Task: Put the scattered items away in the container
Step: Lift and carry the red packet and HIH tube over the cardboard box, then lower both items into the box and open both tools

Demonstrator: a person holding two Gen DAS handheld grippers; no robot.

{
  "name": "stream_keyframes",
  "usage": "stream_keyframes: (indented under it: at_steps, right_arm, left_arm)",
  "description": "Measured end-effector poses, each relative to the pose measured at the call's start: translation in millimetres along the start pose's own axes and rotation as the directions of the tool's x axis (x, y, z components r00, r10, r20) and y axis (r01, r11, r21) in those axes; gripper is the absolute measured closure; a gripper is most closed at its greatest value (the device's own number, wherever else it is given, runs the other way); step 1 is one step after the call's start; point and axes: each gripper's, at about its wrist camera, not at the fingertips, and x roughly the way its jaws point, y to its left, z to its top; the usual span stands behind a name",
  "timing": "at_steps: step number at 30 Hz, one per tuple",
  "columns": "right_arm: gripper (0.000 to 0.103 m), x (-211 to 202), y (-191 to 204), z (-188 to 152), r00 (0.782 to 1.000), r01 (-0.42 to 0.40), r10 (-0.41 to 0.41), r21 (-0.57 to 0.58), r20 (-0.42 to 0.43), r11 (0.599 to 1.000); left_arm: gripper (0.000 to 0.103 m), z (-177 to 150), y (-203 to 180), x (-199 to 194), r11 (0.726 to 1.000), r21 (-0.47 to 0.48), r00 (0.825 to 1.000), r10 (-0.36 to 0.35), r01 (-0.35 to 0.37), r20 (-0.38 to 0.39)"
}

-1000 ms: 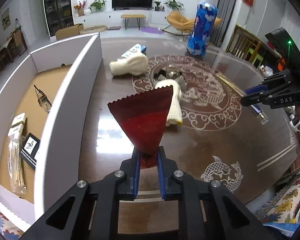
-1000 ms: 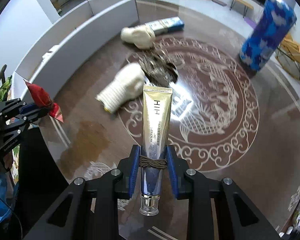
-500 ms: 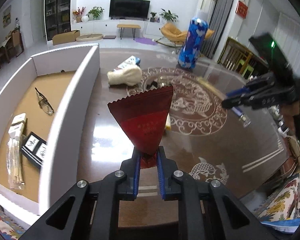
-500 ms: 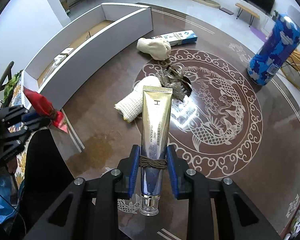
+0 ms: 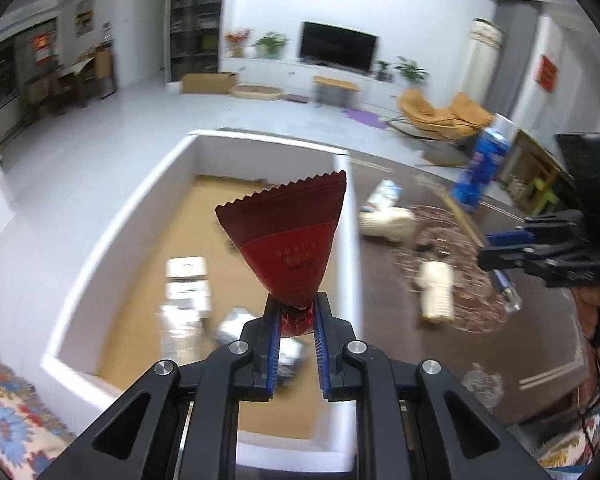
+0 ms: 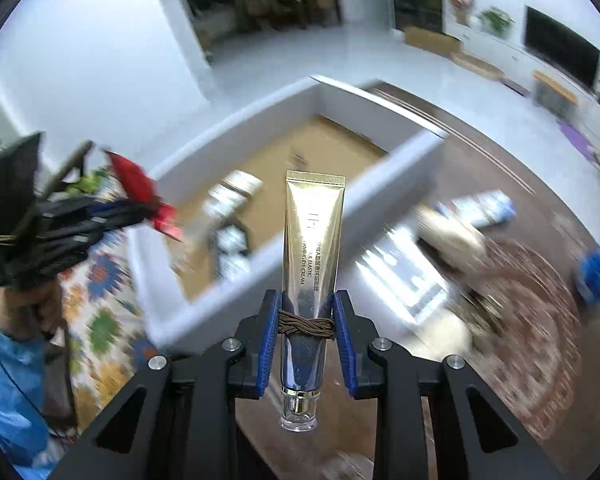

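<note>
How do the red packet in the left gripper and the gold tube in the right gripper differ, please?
The red packet is flat, fanning to a zigzag top edge; the gold tube is long and narrow with a straight crimped end. The packet is pinched at its bottom tip; the tube is gripped partway along, where a brown band wraps it. Both point away from the fingers.

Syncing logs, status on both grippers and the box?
Left gripper shut on red packet. Right gripper shut on gold tube. White box ahead, open top, nothing blocking.

gold tube printed "EYE CREAM"
</note>
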Motion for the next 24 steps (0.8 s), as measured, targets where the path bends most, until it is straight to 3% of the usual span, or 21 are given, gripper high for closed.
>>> stream_keyframes:
  at_steps: [4,7,14,17,19,21,24]
  right_arm:
    - [0.075,35.3,51.7,28.4,0.993,-0.112,0.113,-0.006,0.033,0.994]
    - [0.075,80.0,86.4,37.4,0.986,-0.164,0.164,-0.013,-0.009,0.986]
    - [0.075,182.5,129.6,24.6,0.976,-0.159,0.153,-0.028,-0.154,0.987]
    - [0.073,203.0,128.9,12.4,0.972,-0.148,0.142,-0.018,-0.188,0.989]
    - [0.065,205.2,126.2,9.9,0.974,-0.15,0.148,0.002,-0.168,0.989]
    - [0.055,198.6,122.2,9.1,0.979,-0.155,0.157,0.021,-0.129,0.988]
    - [0.052,174.2,111.7,8.0,0.986,-0.161,0.162,0.041,-0.044,0.986]
  left_arm:
    - [0.088,-0.5,40.2,14.8,0.998,-0.027,0.998,0.051,-0.053,-0.048]
    - [0.088,-7.5,69.0,32.6,0.995,-0.061,0.993,0.076,-0.082,-0.091]
    - [0.088,-31.3,121.2,73.1,0.982,-0.104,0.968,0.136,-0.16,-0.209]
    - [0.087,-38.9,132.5,80.9,0.972,-0.13,0.956,0.162,-0.198,-0.244]
    - [0.084,-44.0,139.0,84.7,0.964,-0.152,0.95,0.174,-0.218,-0.261]
    - [0.068,-48.0,140.4,83.8,0.959,-0.16,0.948,0.187,-0.232,-0.256]
    - [0.039,-48.7,135.4,78.0,0.953,-0.161,0.95,0.217,-0.256,-0.225]
